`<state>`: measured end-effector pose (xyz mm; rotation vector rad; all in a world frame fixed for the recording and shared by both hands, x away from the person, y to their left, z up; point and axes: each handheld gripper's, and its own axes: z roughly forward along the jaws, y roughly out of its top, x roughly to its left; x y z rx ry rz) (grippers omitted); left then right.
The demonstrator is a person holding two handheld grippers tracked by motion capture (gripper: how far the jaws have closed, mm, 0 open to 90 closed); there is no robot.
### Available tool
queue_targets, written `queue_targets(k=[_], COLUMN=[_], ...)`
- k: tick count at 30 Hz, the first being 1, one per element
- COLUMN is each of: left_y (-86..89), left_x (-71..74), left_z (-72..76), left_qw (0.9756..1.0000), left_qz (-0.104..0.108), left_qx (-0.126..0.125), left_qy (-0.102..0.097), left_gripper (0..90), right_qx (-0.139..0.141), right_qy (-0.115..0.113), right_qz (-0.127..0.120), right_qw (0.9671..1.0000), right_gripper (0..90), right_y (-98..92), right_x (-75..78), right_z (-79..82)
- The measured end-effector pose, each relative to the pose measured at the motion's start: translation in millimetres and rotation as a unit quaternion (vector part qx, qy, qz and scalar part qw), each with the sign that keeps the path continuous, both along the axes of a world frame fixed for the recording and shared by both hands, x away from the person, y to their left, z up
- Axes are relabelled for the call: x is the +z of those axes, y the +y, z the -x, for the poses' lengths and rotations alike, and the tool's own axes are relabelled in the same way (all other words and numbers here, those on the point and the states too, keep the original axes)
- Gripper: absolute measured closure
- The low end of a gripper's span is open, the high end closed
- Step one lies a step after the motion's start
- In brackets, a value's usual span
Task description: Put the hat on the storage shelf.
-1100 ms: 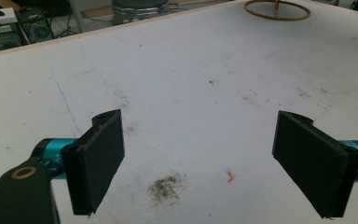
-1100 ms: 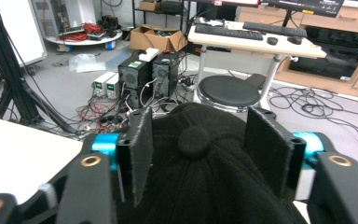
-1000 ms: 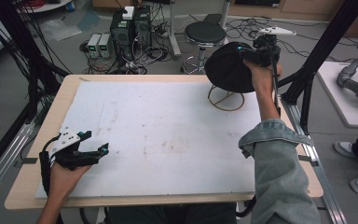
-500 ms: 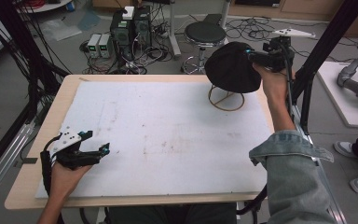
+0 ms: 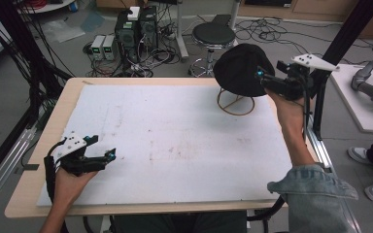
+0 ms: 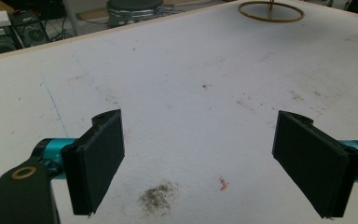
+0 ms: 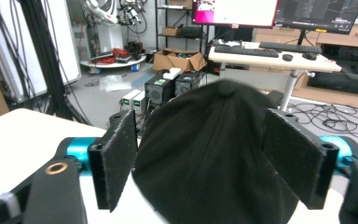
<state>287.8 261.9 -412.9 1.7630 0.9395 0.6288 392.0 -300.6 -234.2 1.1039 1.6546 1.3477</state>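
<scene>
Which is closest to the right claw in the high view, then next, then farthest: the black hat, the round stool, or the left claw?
1. Black hat: right at the right claw, on the wooden stand.
2. Round stool: on the floor beyond the table's far edge.
3. Left claw: far across the table, near the person's side.

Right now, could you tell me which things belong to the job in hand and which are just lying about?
In the job: black cap, its wooden stand, right gripper with jaws just opening.
Lying about: round stool, grey boxes, floor cables.
</scene>
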Motion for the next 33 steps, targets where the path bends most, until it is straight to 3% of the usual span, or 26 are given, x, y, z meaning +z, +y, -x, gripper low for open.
queue_targets(k=[6, 14, 20, 22, 33], left_y=[-1.5, -2.4, -1.6, -1.2, 2.3], left_x=[0.2, -1.4, -1.7, -1.6, -2.1], left_z=[-1.9, -4.0, -3.9, -3.5, -2.0], left_qw=[1.0000, 1.0000, 1.0000, 1.0000, 0.9998], left_qz=[0.000, -0.002, -0.003, -0.002, -0.005], left_qx=[0.000, -0.003, 0.004, 0.007, 0.017], left_qy=[0.001, 0.002, -0.001, -0.004, -0.008], left_gripper=[17.0, 17.0, 17.0, 17.0, 16.8], right_qx=[0.006, 0.006, 0.012, 0.014, 0.004], right_qy=[-0.011, -0.018, -0.013, 0.000, -0.001], right_qz=[-0.006, -0.004, 0.004, 0.002, 0.007], right_qw=[0.9999, 0.9998, 0.9998, 0.9999, 1.0000], right_gripper=[22.2, 13.2, 12.5, 12.3, 12.3], right_y=[-2.0, -3.5, -1.3, 0.0, -0.5], right_x=[-26.9, -62.1, -84.3, -91.6, -123.6], right_z=[28.6, 55.0, 65.4, 66.7, 77.9])
